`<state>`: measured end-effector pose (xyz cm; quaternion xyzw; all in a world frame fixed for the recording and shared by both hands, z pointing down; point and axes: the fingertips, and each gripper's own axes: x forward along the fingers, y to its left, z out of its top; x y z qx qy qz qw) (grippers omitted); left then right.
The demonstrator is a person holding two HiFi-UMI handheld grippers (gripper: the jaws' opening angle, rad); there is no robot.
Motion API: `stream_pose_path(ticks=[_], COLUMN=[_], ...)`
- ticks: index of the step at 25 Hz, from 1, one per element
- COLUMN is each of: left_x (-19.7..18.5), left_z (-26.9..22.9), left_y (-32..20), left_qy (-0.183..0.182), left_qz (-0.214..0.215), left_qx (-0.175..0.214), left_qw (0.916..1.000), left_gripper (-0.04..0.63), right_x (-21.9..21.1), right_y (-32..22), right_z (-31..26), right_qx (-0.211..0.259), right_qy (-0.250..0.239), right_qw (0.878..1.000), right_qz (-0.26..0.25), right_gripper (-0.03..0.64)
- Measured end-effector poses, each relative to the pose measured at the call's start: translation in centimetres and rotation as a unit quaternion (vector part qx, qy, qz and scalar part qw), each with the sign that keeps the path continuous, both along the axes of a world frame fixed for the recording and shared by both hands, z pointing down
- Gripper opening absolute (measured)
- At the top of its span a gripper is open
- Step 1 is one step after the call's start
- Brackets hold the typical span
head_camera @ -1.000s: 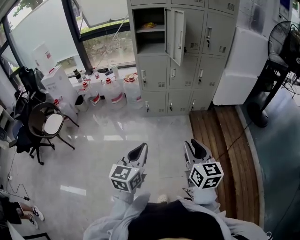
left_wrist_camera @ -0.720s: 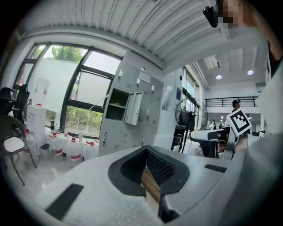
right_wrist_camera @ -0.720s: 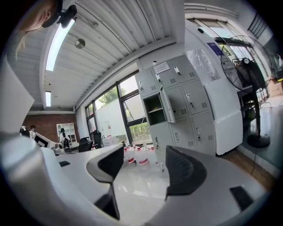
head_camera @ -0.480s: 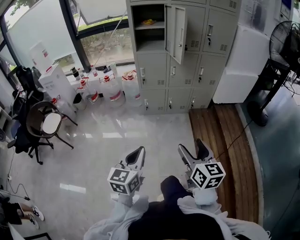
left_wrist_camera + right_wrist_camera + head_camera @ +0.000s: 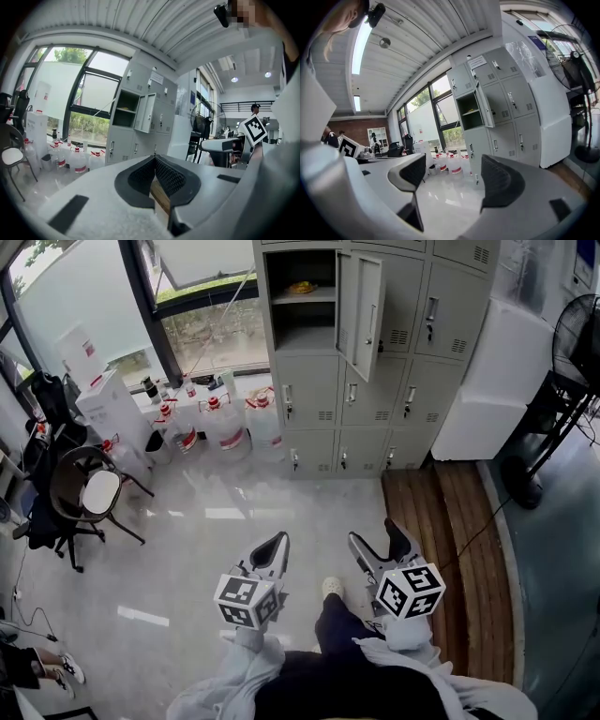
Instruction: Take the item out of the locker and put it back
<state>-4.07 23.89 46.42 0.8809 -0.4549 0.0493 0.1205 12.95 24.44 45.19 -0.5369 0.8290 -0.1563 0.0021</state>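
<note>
Pale glossy tiles cover most of the floor, and a strip of brown wooden boards (image 5: 450,549) runs along the right side. Against the far wall stands a grey metal locker bank (image 5: 314,390) with many small doors. One upper compartment is open, its door (image 5: 360,310) swung out to the right. Inside, a small yellow item (image 5: 301,287) lies on the top shelf, too small to identify; the lower shelf looks bare.

To the left of the lockers, under the large window, is a cluster of clear plastic water jugs with red caps and red label bands (image 5: 225,423); their print is too small to read. A white paper notice (image 5: 477,62) is stuck on a locker door above the open one, and its writing cannot be read either. A dark round-seated chair (image 5: 84,493) stands at far left, a tall white cabinet (image 5: 492,381) at the right end of the lockers, and a black floor fan (image 5: 577,343) beyond it.

The left gripper (image 5: 277,540) is clenched, its dark ridged pads meeting at the tips with nothing between them. The right gripper (image 5: 375,532) has just been opening; its jaws stand wide apart and empty. Both are well short of the lockers, each with a cube of black-and-white square markers.
</note>
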Motion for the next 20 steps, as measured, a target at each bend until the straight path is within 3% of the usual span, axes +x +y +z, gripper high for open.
stream_pose_path(ticks=[20], left_x=[2.5], left_z=[-1.1], left_y=[-20.3], left_qy=[-0.001], left_qz=[-0.039], left_qx=[0.010], left_qw=[0.9992], left_gripper=[0.006], right_x=[2.2], right_y=[-21.8], right_z=[-0.1], right_qx=[-0.008], right_qy=[0.007], right_qw=[0.999], right_qz=[-0.050], right_gripper=[0.351])
